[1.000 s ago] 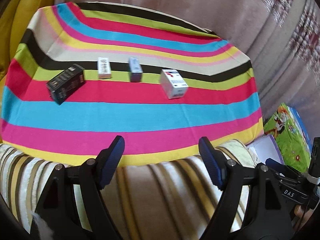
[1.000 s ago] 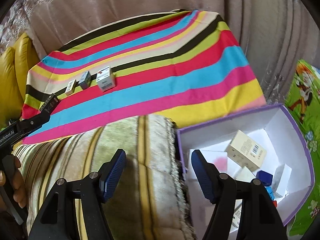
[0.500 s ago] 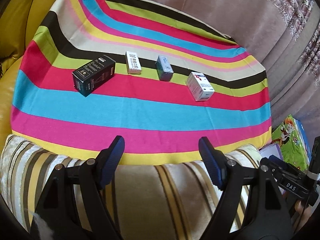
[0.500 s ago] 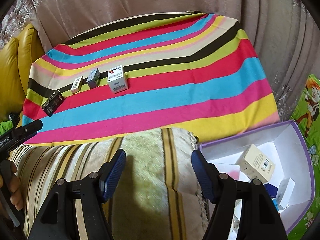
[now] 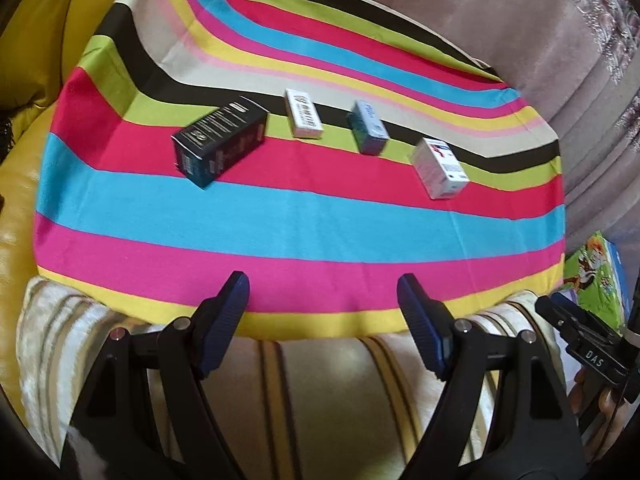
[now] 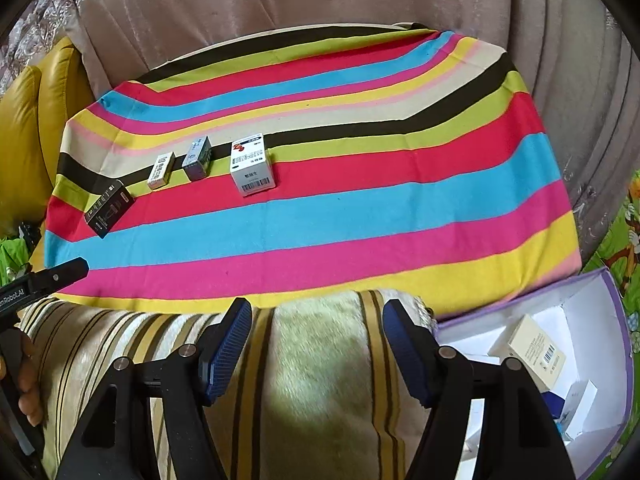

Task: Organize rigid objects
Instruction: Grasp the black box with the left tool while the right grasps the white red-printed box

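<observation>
Four small boxes lie in a row on the striped cloth (image 5: 280, 216): a black box (image 5: 218, 140), a thin white box (image 5: 303, 119), a grey-teal box (image 5: 368, 127) and a white box with red print (image 5: 439, 167). The right wrist view shows the same row: black box (image 6: 109, 207), thin white box (image 6: 161, 170), grey box (image 6: 197, 158), white box (image 6: 252, 169). My left gripper (image 5: 322, 300) hangs open over the cloth's near edge, empty. My right gripper (image 6: 316, 320) is open and empty above the striped cushion (image 6: 320, 380).
A purple-rimmed white box (image 6: 612, 312) at the lower right holds several small cartons, among them a beige one (image 6: 538, 354). A yellow leather seat (image 5: 24, 160) lies left. Pink curtains (image 6: 280, 8) hang behind. A green play mat (image 5: 596, 272) lies right.
Both views have shifted toward the cloth: the boxes sit lower and larger in the left view, and the purple-rimmed box has slid toward the right edge of the right view.
</observation>
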Action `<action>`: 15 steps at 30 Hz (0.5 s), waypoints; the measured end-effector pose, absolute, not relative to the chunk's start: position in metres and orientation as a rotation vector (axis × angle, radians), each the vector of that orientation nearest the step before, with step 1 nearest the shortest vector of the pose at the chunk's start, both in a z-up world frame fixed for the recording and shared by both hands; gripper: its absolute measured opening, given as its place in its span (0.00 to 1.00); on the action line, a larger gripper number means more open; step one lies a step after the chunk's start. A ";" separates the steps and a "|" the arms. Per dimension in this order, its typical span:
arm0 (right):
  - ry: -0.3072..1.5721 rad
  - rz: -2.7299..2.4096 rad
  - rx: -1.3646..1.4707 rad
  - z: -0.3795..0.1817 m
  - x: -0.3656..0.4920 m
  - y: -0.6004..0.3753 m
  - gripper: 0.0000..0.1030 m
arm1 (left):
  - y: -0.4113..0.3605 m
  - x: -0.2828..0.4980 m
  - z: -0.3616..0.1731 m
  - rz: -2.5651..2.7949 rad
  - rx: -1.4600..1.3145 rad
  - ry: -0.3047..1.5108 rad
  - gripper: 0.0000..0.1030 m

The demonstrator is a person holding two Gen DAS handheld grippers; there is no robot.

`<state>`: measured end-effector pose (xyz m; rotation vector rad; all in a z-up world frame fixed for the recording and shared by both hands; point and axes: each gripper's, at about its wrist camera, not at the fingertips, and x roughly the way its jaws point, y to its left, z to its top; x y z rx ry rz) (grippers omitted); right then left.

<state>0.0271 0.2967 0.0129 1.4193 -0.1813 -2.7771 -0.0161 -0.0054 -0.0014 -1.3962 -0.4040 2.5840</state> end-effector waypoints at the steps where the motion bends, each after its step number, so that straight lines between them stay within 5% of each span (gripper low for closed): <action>1: -0.177 -2.776 1.417 0.013 0.024 0.295 0.67 | -0.008 -0.018 -0.002 2.596 -1.404 -0.404 0.77; 15: -0.170 -2.730 1.388 0.010 -0.033 0.266 0.67 | -0.047 -0.053 -0.017 2.721 -1.526 -0.471 0.67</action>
